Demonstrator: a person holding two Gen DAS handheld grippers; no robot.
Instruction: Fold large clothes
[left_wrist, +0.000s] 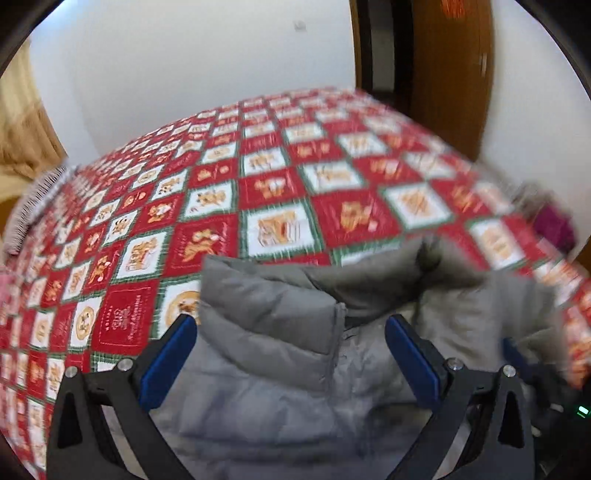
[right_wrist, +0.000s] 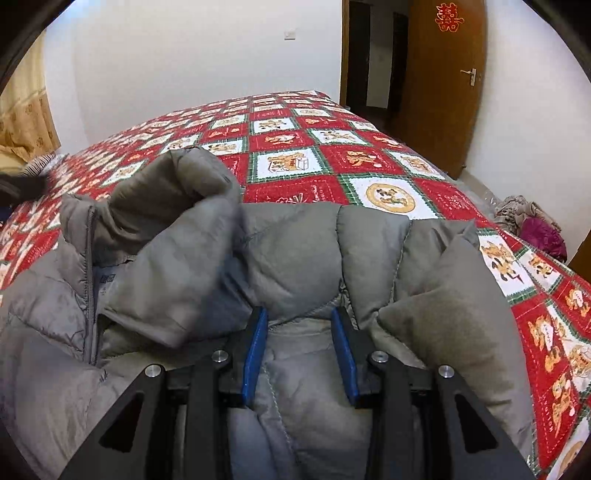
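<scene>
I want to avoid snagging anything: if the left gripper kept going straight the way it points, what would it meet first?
Most likely the grey puffer jacket: its collar lies between and just beyond the open left gripper. Blur leaves depth uncertain.

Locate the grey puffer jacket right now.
Grey puffer jacket lies on the near edge of the red patchwork bedspread, bottom centre in both wrist views.

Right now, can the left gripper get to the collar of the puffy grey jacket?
Probably yes. The left gripper hangs open right over the puffy grey jacket, with its collar just ahead, and nothing lies between them.
</scene>
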